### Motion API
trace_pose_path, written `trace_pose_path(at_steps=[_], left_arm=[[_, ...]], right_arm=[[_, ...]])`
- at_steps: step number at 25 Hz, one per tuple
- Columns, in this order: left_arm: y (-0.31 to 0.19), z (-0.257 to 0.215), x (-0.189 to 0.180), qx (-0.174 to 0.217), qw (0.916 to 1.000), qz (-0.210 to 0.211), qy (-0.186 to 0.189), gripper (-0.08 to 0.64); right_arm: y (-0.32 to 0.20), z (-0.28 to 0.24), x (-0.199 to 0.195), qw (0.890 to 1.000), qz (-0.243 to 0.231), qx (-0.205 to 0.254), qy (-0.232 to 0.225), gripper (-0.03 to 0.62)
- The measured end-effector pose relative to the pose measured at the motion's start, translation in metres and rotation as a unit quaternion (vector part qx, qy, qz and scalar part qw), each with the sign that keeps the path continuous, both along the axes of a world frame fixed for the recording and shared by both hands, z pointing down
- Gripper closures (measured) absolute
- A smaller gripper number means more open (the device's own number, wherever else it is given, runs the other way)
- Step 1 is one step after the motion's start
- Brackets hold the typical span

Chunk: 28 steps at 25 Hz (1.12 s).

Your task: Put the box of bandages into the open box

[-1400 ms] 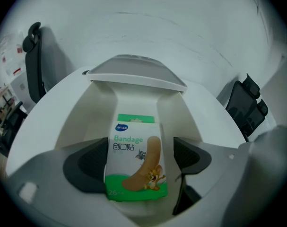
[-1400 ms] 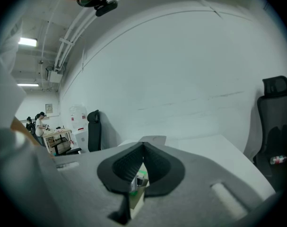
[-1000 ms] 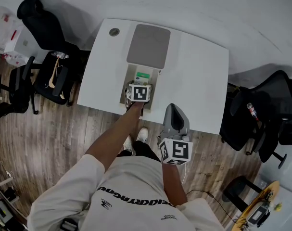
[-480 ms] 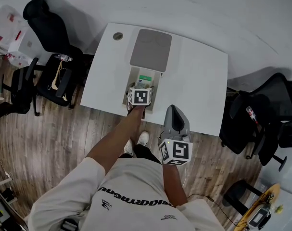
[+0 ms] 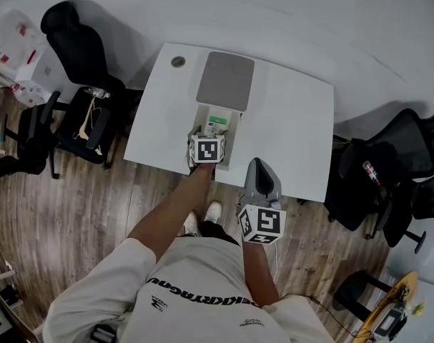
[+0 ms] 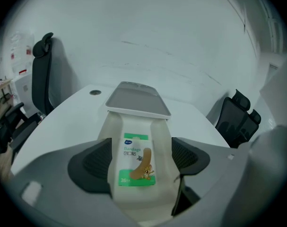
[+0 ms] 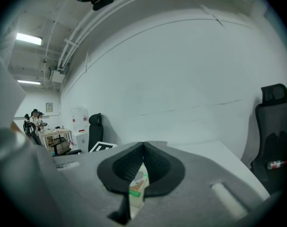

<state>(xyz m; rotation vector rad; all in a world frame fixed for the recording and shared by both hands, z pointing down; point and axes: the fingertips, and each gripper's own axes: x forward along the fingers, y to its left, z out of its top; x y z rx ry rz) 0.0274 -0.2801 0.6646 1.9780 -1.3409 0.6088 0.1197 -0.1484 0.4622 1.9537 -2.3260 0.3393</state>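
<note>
The bandage box [image 6: 137, 160], white and green with a plaster printed on it, lies flat inside the cream open box [image 6: 114, 141]. In the head view the bandage box [image 5: 215, 124] shows in the open box [image 5: 232, 138], whose grey lid [image 5: 225, 81] is folded back on the white table [image 5: 295, 134]. My left gripper [image 6: 141, 149] hovers over the box's near end; its jaws stand wide, have just been closing a little, and the pads do not touch the bandage box below them. My right gripper [image 7: 143, 146] is shut on nothing near the table's front edge [image 5: 260, 166].
Black office chairs stand to the left [image 5: 75, 46] and to the right [image 5: 410, 148] of the table. A round cable port [image 5: 177, 61] sits at the table's far left corner. A wood floor surrounds the table.
My left gripper has risen a little over the open box, while the bandage box stays lying inside it. The right gripper has hardly moved.
</note>
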Motion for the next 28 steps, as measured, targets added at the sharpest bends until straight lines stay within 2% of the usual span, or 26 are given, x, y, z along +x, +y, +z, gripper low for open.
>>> trace_pose_path(at_steps=[5,11,17,28], left_arm=[[0.010,-0.021,-0.005,0.023,0.9997,0.003,0.008,0.218],[0.022,-0.050,-0.010,0.060,0.9978,0.014,0.022,0.227],[0.038,-0.070,-0.015,0.075,0.9963,0.021,0.035,0.302],[0.059,-0.109,-0.025,0.114,0.9916,0.029,0.055,0.370]], right_arm=[[0.006,-0.003,-0.002,1.000,0.005,0.003,0.003,0.594],[0.013,-0.010,-0.009,1.000,0.007,0.011,0.005,0.594],[0.021,-0.012,-0.016,1.000,0.008,0.012,0.014,0.594],[0.032,-0.021,-0.027,1.000,0.002,0.024,0.014,0.594]])
